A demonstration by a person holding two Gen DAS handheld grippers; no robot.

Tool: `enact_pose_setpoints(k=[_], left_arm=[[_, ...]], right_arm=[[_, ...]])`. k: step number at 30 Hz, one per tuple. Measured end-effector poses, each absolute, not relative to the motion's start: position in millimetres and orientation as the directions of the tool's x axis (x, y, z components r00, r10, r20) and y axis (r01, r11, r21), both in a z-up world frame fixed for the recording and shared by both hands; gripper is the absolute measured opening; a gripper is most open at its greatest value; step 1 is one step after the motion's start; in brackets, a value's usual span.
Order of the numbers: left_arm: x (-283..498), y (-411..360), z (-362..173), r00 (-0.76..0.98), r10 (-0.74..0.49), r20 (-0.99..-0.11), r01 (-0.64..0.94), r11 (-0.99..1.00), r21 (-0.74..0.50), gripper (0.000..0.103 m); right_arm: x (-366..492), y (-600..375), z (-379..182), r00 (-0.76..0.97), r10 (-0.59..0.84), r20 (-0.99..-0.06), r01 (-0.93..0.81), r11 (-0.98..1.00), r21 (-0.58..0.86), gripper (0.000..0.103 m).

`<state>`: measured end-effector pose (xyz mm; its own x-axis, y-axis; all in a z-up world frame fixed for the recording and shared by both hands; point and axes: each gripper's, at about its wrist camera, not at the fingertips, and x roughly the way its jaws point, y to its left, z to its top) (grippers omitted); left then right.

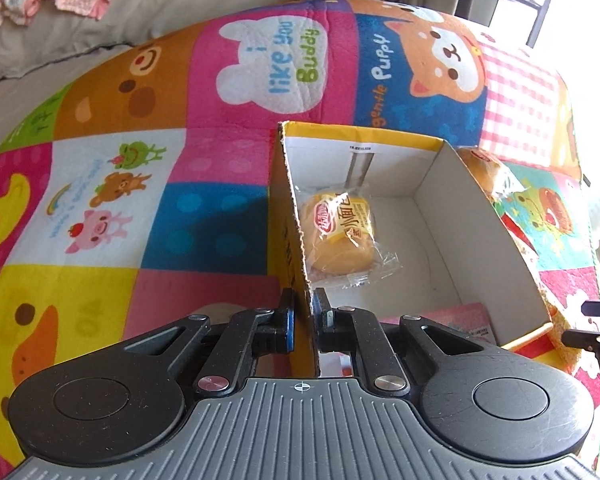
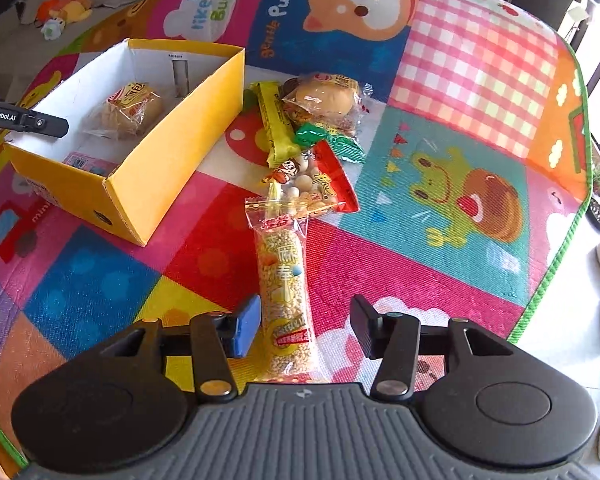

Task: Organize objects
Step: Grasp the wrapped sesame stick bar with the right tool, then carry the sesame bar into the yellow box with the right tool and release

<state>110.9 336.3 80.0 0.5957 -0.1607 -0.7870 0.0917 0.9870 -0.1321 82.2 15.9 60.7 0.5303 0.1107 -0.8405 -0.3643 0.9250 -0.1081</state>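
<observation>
The left tongs [image 1: 303, 320] clamp the yellow box's [image 2: 172, 152] near wall on the play mat [image 2: 420, 240]. The right tongs [image 2: 304, 328] straddle a sesame snack bar [image 2: 284, 292], parted, pads clear, beside the box.

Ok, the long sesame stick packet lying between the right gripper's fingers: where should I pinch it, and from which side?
Grip the sesame stick packet across its narrow width, around mid-length, coming down from above. It lies flat on the mat, lengthwise along the right gripper, whose open jaws already straddle it without touching. Avoid the far sealed end, which overlaps the red snack bag.
</observation>
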Motion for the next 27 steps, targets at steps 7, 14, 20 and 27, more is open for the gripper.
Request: enact_pose_setpoints(k=[7, 14, 20, 27], left_arm=[[110, 338, 80, 0.599, -0.166, -0.783, 0.096, 0.986, -0.136, 0.011], [110, 339, 80, 0.599, -0.173, -0.782, 0.087, 0.985, -0.151, 0.011], [110, 340, 79, 0.601, -0.175, -0.780, 0.086, 0.984, -0.154, 0.011], [109, 340, 78, 0.605, -0.180, -0.776, 0.081, 0.983, -0.165, 0.012]], right_arm=[[109, 21, 46, 0.483, 0.162, -0.861, -0.339, 0.941, -0.014, 0.049], [117, 21, 43, 0.423, 0.216, -0.880, -0.319, 0.944, 0.078, 0.030], [90, -1, 92, 0.437, 0.306, -0.846, -0.298, 0.936, 0.185, 0.028], [71, -12, 174, 0.531, 0.406, -0.744, -0.313, 0.910, 0.273, 0.027]])
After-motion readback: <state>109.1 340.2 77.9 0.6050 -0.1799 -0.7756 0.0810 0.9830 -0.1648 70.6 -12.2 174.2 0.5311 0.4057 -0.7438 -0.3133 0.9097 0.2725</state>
